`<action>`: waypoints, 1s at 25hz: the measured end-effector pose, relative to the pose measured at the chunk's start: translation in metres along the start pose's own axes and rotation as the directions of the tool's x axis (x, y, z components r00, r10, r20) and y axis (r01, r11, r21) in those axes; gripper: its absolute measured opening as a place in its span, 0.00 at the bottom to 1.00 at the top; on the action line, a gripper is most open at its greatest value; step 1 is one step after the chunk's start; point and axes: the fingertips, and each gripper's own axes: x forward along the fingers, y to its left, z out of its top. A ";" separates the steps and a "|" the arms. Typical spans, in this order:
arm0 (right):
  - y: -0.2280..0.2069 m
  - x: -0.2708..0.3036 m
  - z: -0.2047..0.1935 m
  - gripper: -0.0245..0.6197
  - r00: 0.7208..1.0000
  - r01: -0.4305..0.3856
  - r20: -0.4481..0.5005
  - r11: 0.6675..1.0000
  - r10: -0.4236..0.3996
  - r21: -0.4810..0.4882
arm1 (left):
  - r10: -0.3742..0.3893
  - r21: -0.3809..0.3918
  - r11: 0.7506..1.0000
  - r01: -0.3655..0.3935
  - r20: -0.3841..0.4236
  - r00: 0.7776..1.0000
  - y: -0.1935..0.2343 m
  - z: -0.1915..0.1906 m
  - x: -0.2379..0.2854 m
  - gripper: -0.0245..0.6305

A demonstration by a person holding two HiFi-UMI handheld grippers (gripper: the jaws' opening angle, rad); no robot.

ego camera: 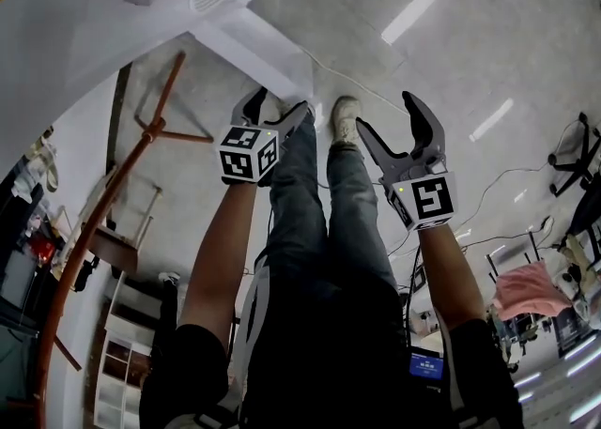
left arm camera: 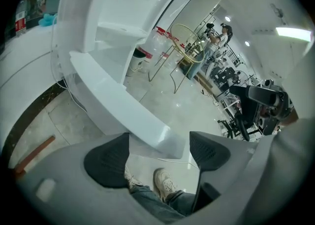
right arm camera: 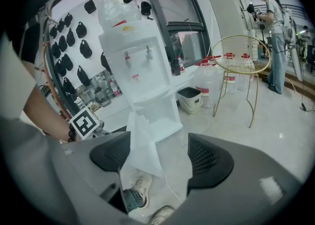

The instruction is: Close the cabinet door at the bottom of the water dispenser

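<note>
The left gripper [left arm camera: 158, 152] has its fingers spread wide and released, with nothing pressed between the pads. Just beyond the fingertips, framed in the gap, is the free top corner of the cabinet door [left arm camera: 123, 106]. I cannot tell whether it touches either finger. The right gripper [right arm camera: 160, 156] is likewise wide open and empty. The door and the water dispenser [right arm camera: 140, 56] stand well ahead of its fingers, the door towards the left one.

Beneath both sets of fingers are bare floor [right arm camera: 275, 135] and the person's shoes [left arm camera: 165, 184]. To the right of the right gripper's fingers, well apart, stand a yellow wire stool [right arm camera: 243, 54] and a small bin [right arm camera: 189, 98]. The stretch of floor between them and the door lies open.

The door stands upright, its long axis vertical, at the foot of the dispenser. It is swung out from the cabinet, with its top edge running from the dispenser straight towards the left fingers and its free edge facing the person.
</note>
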 end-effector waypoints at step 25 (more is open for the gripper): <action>-0.019 0.001 0.033 0.55 0.986 0.158 0.030 0.983 -0.161 0.094 | -0.112 0.047 0.992 0.120 -0.142 0.983 -0.016 0.031 0.025 0.59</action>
